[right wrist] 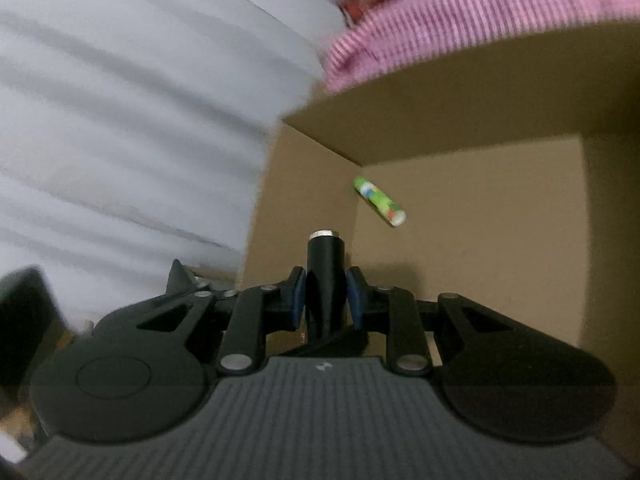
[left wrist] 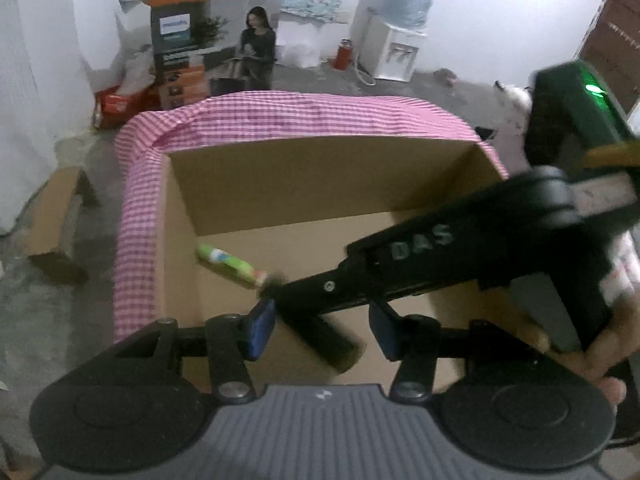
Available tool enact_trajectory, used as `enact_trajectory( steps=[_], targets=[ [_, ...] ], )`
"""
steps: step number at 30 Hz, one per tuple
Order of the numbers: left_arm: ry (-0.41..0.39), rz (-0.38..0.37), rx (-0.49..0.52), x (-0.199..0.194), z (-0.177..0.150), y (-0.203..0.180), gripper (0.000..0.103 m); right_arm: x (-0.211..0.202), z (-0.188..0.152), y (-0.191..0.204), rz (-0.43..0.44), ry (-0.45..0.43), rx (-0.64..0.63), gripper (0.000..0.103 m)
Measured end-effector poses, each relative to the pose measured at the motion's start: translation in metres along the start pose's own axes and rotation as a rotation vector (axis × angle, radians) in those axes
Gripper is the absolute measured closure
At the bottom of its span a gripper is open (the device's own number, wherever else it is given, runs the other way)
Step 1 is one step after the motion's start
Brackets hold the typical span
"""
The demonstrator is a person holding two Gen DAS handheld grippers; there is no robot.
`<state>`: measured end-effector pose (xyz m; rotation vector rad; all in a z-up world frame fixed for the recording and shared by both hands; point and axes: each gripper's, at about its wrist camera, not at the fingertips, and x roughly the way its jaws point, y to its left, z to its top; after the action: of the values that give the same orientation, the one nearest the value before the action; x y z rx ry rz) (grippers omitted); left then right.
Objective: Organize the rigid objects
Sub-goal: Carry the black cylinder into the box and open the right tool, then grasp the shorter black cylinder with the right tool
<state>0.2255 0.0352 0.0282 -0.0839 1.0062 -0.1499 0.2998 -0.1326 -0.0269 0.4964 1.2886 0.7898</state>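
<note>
An open cardboard box [left wrist: 280,184] with a pink checked cloth [left wrist: 280,116] over its rim fills both views. A small green tube [left wrist: 230,265] lies on the box floor near the left wall; it also shows in the right wrist view [right wrist: 380,201]. My right gripper [right wrist: 326,296] is shut on a black cylinder with a silver end [right wrist: 325,264] and holds it over the box. In the left wrist view the right gripper [left wrist: 280,292] reaches in from the right with the black cylinder [left wrist: 320,336]. My left gripper [left wrist: 320,330] is open and empty above the box.
The box wall [right wrist: 440,92] and cloth rim [right wrist: 460,28] surround the floor. A white ribbed surface [right wrist: 140,120] lies left of the box. Behind the box stand a printed carton [left wrist: 216,40], a water dispenser [left wrist: 394,48] and a red flask [left wrist: 344,54].
</note>
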Motion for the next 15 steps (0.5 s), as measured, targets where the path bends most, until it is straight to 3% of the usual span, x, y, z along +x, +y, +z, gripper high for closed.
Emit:
enact_trajectory(
  steps=[2,7,15],
  targets=[
    [-0.003,0.001,-0.005,-0.001,-0.001,0.002,0.044,0.010,0.005,-0.006,0.007,0.020,0.027,0.080],
    [-0.032,0.008,-0.015,-0.012,-0.002,0.005,0.044,0.008,0.007,-0.008,0.021,0.008,0.028,0.077],
    [-0.124,-0.020,-0.008,-0.047,-0.015,-0.008,0.039,-0.056,-0.015,-0.003,0.029,-0.107,-0.042,0.073]
  ],
)
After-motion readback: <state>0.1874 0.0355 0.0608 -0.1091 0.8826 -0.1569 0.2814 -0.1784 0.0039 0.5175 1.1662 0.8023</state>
